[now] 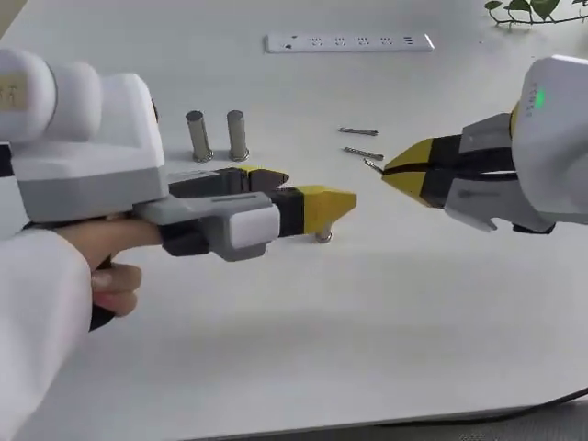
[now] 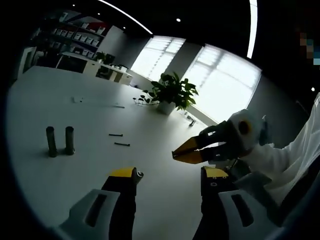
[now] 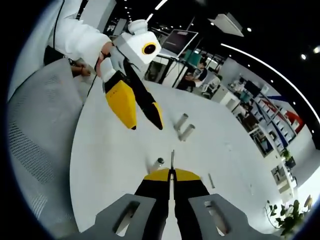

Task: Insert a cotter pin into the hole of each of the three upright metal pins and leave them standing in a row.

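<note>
A broad white desk (image 1: 303, 349) spreads across the head view, matte and pale. In the left gripper view it runs back into a large office. There is shelving at the upper left, a potted plant (image 2: 172, 92) near the centre, and bright blinded windows (image 2: 220, 85) to the right under long ceiling lights.

At the left of the head view, a hand (image 1: 115, 276) in a white sleeve holds the left gripper (image 1: 312, 193). Its jaws are spread wide and grip nothing. Above it in the frame, two metal pins stand upright side by side, close but apart: the left pin (image 1: 196, 136) and the right pin (image 1: 237, 135). The third pin (image 1: 323, 237) stands well apart from them at the frame's centre. The left gripper's yellow tip covers most of it, so only its foot shows. In the left gripper view it stands just beside the left-hand jaw.

At top centre a white power strip (image 1: 349, 42) lies flat. Right of centre, two cotter pins lie loose on the desk, the upper cotter pin (image 1: 358, 131) and the lower cotter pin (image 1: 363, 153).

From the right edge comes the right gripper (image 1: 386, 172), its jaws closed on the held cotter pin (image 3: 172, 159). In the right gripper view the pin's thin shaft sticks out beyond the yellow tips. Green leaves (image 1: 528, 9) show in the upper right corner.

Counted: three upright metal pins, three cotter pins, two grippers, one power strip.
</note>
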Tool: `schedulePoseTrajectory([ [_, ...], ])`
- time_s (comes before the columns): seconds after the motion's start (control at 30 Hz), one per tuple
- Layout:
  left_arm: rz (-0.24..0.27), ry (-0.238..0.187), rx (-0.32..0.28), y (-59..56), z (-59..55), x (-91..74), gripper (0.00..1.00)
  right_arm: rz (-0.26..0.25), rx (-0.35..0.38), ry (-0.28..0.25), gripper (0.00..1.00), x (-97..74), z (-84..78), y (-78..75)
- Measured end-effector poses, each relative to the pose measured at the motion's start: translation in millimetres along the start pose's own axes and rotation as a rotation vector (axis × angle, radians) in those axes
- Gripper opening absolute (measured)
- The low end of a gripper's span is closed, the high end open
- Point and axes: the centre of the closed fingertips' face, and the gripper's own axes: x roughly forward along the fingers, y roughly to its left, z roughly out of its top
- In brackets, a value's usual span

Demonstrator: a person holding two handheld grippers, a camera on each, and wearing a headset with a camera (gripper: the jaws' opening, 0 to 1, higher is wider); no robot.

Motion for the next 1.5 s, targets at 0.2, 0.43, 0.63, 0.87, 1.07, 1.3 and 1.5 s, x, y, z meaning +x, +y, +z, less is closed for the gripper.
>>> schedulePoseTrajectory([
  [0.2, -0.06, 0.025, -0.134, -10.8, 0.6, 11.2, 0.34, -0.002, 0.041, -0.04, 0.0, -4.5, 15.0, 10.3],
  [0.43, -0.098, 0.087, -0.11, -19.1, -6.3, 16.8, 0.17, -0.006, 0.0, -0.047, 0.0, -5.8, 23.3, 14.0],
  [0.63, -0.107, 0.103, -0.143, -21.9, -8.4, 17.3, 0.05, -0.003, -0.011, -0.037, 0.0, -6.9, 23.5, 17.1],
  [0.87, -0.104, 0.133, -0.148, -22.7, -11.9, 16.4, 0.02, -0.002, -0.026, -0.036, 0.0, -6.9, 24.5, 19.4],
  [1.07, -0.106, 0.174, -0.16, -24.0, -18.0, 13.8, 0.01, 0.014, -0.027, -0.037, 0.0, -6.0, 23.5, 24.5],
  [1.3, -0.094, 0.206, -0.136, -25.9, -23.1, 11.5, 0.0, 0.028, -0.03, -0.04, 0.0, -4.9, 22.8, 27.6],
  [1.5, -0.09, 0.221, -0.087, -25.2, -25.2, 10.9, 0.0, 0.043, -0.008, -0.054, 0.0, -2.6, 22.2, 31.2],
])
